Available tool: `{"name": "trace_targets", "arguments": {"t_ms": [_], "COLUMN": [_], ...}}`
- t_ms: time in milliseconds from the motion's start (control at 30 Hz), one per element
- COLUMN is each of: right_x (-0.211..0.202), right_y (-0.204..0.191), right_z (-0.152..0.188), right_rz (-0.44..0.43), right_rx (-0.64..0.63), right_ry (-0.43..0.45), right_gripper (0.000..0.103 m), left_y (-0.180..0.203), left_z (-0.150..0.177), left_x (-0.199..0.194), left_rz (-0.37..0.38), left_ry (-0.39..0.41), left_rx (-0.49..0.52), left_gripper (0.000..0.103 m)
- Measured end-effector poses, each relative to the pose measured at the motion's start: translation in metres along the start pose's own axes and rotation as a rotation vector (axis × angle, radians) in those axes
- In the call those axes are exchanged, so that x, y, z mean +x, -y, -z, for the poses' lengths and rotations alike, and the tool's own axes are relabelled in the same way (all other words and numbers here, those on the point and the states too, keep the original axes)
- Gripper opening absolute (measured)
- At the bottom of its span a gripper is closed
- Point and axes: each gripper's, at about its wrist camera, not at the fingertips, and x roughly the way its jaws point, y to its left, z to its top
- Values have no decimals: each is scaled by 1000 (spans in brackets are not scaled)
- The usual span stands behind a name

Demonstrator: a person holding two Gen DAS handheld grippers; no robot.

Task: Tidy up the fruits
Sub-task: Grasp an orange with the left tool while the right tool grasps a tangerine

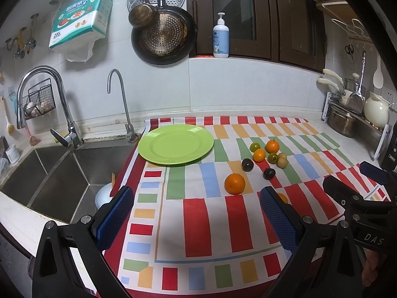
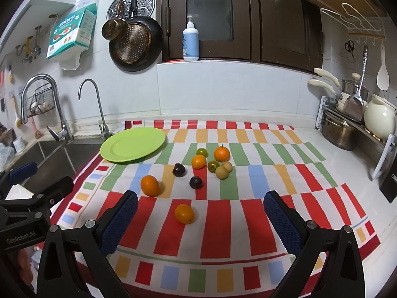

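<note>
A green plate (image 1: 175, 144) (image 2: 132, 144) lies at the back left of a striped cloth (image 1: 211, 213) (image 2: 223, 223), beside the sink. Several fruits sit loose on the cloth to its right: oranges (image 1: 234, 183) (image 2: 149, 185), one orange (image 2: 184, 213) nearest my right gripper, two dark plums (image 1: 247, 164) (image 2: 179, 169), green and tan small fruits (image 1: 273, 158) (image 2: 221, 172). My left gripper (image 1: 197, 213) is open over the cloth's near part, holding nothing. My right gripper (image 2: 201, 216) is open, with the near orange between and just beyond its fingers, untouched.
A steel sink (image 1: 49, 173) with two taps (image 1: 67, 134) lies left of the cloth. A dish rack with pots (image 1: 352, 119) (image 2: 347, 129) stands at the right. A soap bottle (image 1: 220, 37) sits on the sill. Pans hang on the wall.
</note>
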Motion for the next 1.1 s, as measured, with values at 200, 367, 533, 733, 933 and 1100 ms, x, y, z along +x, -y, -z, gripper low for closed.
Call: {"name": "trace_targets", "arguments": {"t_ms": [200, 367, 533, 733, 933, 1100], "right_x": [9, 24, 41, 61, 79, 96], "right_y": [-3, -5, -6, -8, -10, -13], "right_z": [-1, 2, 9, 16, 20, 24], "right_rz": [-1, 3, 18, 39, 39, 29], "right_rx": [3, 22, 47, 66, 65, 72], "right_ry": [-26, -68, -111, -176, -239, -293], "right_gripper": [102, 102, 102, 95, 85, 77], "left_y": [-1, 1, 2, 5, 10, 20], "left_z": [-3, -4, -6, -5, -6, -6], "left_x": [13, 30, 53, 79, 106, 130], "left_rz": [14, 65, 120, 193, 267, 324], "left_ry": [-13, -29, -55, -86, -117, -154], "left_rx": [23, 69, 116, 197, 278, 318], "left_gripper": [103, 99, 93, 89, 84, 82]}}
